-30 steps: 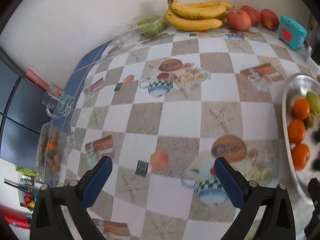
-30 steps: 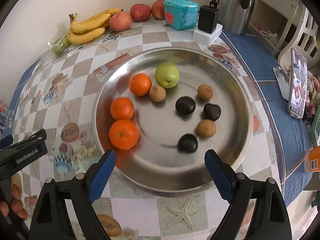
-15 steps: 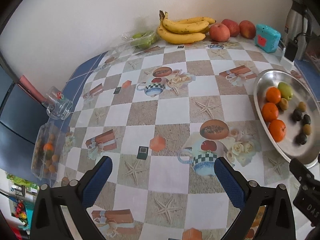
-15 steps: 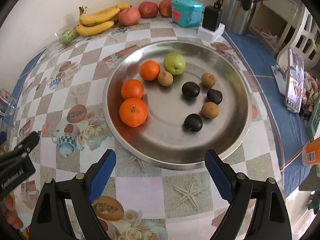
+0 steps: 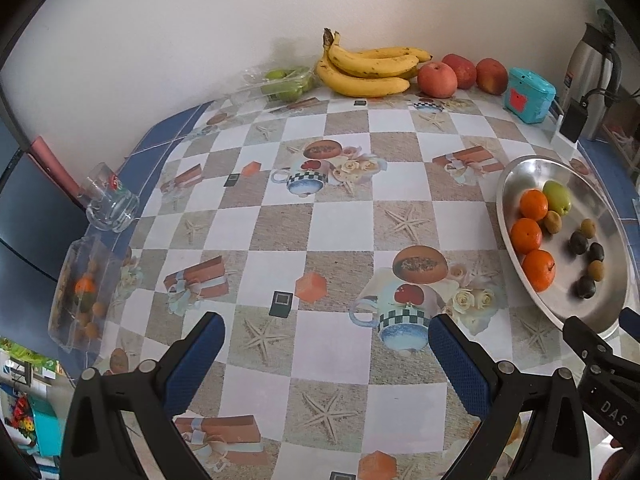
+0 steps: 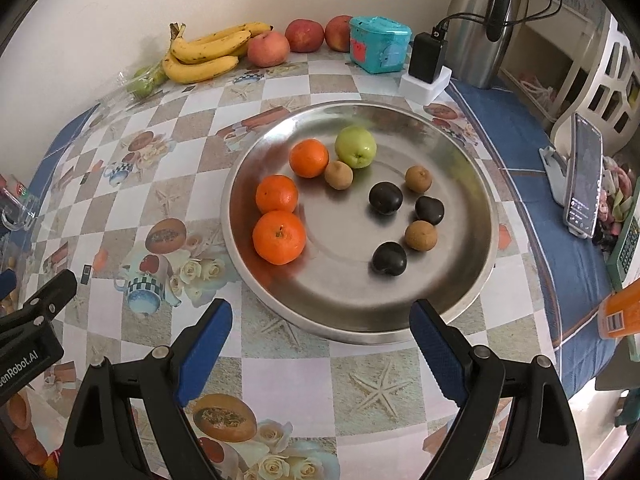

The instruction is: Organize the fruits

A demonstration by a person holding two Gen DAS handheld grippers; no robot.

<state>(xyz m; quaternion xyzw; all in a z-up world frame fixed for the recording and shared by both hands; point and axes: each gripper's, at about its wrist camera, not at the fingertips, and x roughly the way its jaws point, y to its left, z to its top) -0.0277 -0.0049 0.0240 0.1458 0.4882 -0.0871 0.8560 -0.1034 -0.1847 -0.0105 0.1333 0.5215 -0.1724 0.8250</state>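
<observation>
A round steel tray (image 6: 472, 264) (image 5: 608, 300) holds three oranges (image 6: 279, 237), a green apple (image 6: 355, 147), three dark plums (image 6: 385, 198) and three small brown fruits (image 6: 421, 235). Bananas (image 5: 368, 68) (image 6: 204, 54), three red apples (image 5: 437, 79) (image 6: 268, 49) and bagged green fruit (image 5: 286, 82) lie along the far wall. My right gripper (image 6: 320, 334) hangs open and empty above the tray's near rim. To the tray's left my left gripper (image 5: 326, 352) stays open and empty over the checked tablecloth.
A turquoise box (image 6: 379, 43), a charger block (image 6: 427, 64) and a steel flask (image 6: 482, 20) stand behind the tray. A phone on a stand (image 6: 582, 176) is at right. A glass mug (image 5: 110, 200) and a clear fruit box (image 5: 82, 292) sit at the table's left edge.
Both grippers have drawn back and up, so more of the table shows. The tray now lies farther ahead of the right gripper. Both have stayed open and empty.
</observation>
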